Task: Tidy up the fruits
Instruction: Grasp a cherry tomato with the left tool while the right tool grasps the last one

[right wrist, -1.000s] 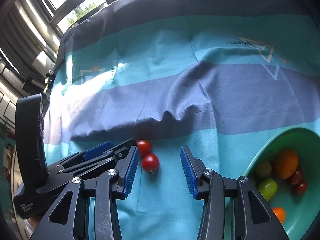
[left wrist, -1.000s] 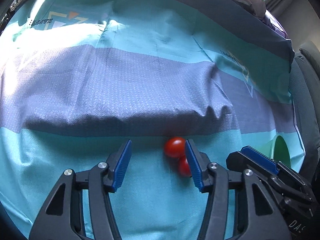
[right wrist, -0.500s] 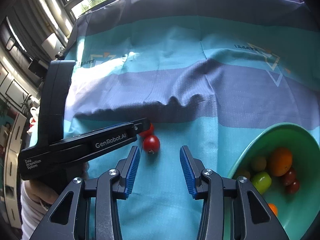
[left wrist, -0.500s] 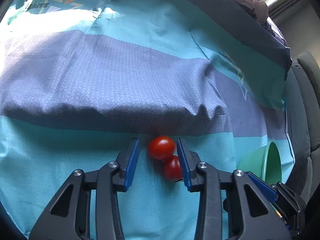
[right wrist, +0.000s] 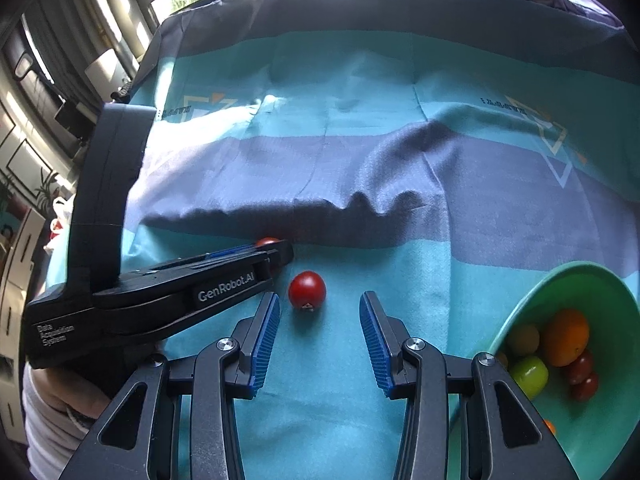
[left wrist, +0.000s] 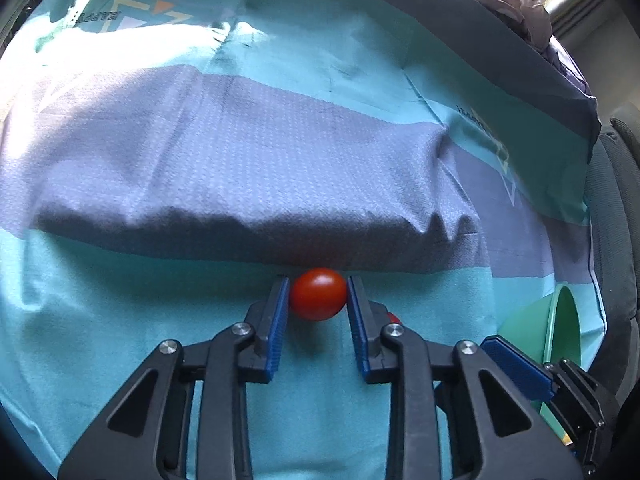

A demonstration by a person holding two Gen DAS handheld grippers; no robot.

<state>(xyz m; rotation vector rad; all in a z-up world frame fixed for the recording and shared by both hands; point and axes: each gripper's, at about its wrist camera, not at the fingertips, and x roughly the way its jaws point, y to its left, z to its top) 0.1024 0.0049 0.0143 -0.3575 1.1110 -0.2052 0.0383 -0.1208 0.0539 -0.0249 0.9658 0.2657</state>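
A red cherry tomato (left wrist: pixel 318 295) lies on the teal cloth between the blue pads of my left gripper (left wrist: pixel 318 286); its jaws are closing and both pads press on the tomato's sides. From the right wrist view the left gripper (right wrist: pixel 280 250) reaches in from the left, with that tomato (right wrist: pixel 267 241) peeking over its tip. A second red tomato (right wrist: pixel 307 290) rests on the cloth just at the tips of my right gripper (right wrist: pixel 320 300), nearer the left finger. The right gripper is open and touches nothing. This second tomato (left wrist: pixel 394 317) is mostly hidden behind my left gripper's right finger.
A green bowl (right wrist: pixel 580 276) at the right holds an orange (right wrist: pixel 566 340), a green fruit (right wrist: pixel 530 374) and several small tomatoes. A raised fold in the grey-blue stripe of the cloth (left wrist: pixel 248 224) runs just beyond the tomatoes. A grey seat (left wrist: pixel 612 240) borders the right edge.
My left gripper's jaws closed from wide apart onto the farther tomato. The right gripper rolled a little and kept its opening, with the nearer tomato still in front of it.
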